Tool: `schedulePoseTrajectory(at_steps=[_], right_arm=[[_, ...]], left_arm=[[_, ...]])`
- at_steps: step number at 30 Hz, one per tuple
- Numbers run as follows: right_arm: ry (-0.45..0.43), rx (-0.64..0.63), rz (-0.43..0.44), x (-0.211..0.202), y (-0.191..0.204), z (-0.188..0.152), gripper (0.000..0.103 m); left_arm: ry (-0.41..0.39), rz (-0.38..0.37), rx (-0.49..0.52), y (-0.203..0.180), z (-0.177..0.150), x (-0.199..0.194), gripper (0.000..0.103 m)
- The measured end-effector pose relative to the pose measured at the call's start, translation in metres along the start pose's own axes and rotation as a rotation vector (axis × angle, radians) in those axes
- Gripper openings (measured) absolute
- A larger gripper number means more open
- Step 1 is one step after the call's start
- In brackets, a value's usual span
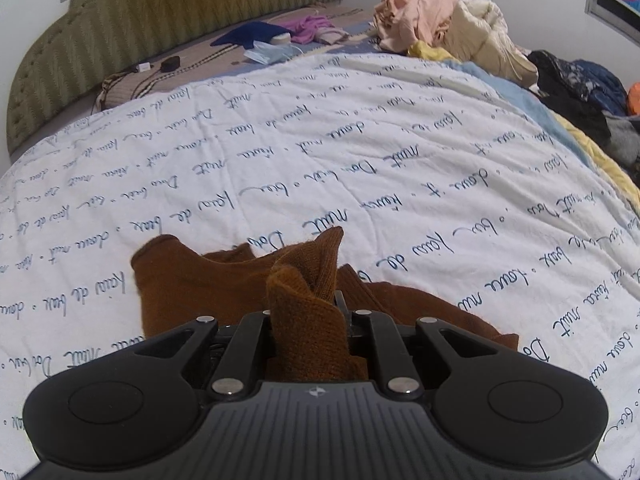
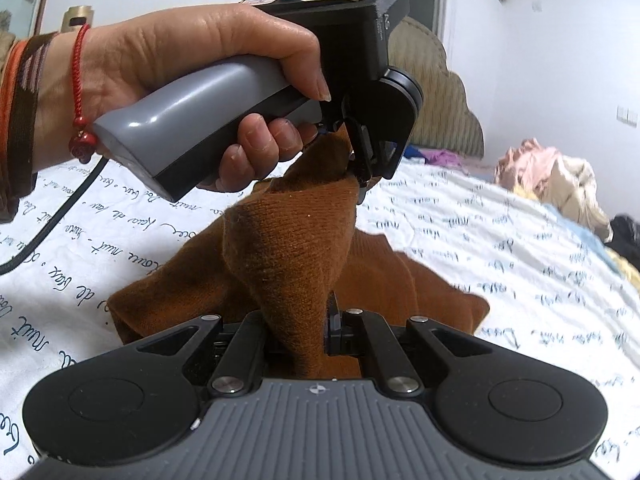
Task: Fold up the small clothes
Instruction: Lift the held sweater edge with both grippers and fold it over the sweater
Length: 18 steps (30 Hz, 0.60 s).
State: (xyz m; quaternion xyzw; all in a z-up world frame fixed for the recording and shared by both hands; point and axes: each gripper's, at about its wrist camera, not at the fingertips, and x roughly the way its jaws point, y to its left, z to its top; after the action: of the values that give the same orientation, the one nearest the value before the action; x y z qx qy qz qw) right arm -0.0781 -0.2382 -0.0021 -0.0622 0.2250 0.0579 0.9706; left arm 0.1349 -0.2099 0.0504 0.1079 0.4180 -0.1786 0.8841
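Note:
A small rust-brown knitted garment lies partly on the white bedspread printed with blue script. My left gripper is shut on a bunched fold of it that stands up between the jaws. In the right wrist view the brown garment is lifted into a ridge between both tools. My right gripper is shut on its near end. The left gripper, held by a person's hand, pinches the far end above the bed. The rest of the cloth drapes down onto the bedspread.
A heap of peach and cream clothes lies at the far right of the bed, dark clothes beside it. A face mask, blue and purple items and a padded olive headboard are at the far end. A black cable trails from the left tool.

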Motion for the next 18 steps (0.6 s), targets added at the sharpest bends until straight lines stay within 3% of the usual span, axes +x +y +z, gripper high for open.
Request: schedulePoseTrajectory(at_steps=[13, 16, 18], right_arm=[[0.041, 0.095, 0.047, 0.005, -0.015, -0.008, 0.01], [0.062, 0.154, 0.076, 0.008, -0.024, -0.01, 0.011], [0.077, 0.197, 0.099, 0.01, -0.031, -0.012, 0.012]], left_arm=[[0.038, -0.009, 0.045, -0.022, -0.001, 0.018, 0.017], [0.033, -0.025, 0.028, -0.023, 0.0, 0.021, 0.023], [0.019, -0.032, 0.008, -0.021, 0.001, 0.022, 0.043]])
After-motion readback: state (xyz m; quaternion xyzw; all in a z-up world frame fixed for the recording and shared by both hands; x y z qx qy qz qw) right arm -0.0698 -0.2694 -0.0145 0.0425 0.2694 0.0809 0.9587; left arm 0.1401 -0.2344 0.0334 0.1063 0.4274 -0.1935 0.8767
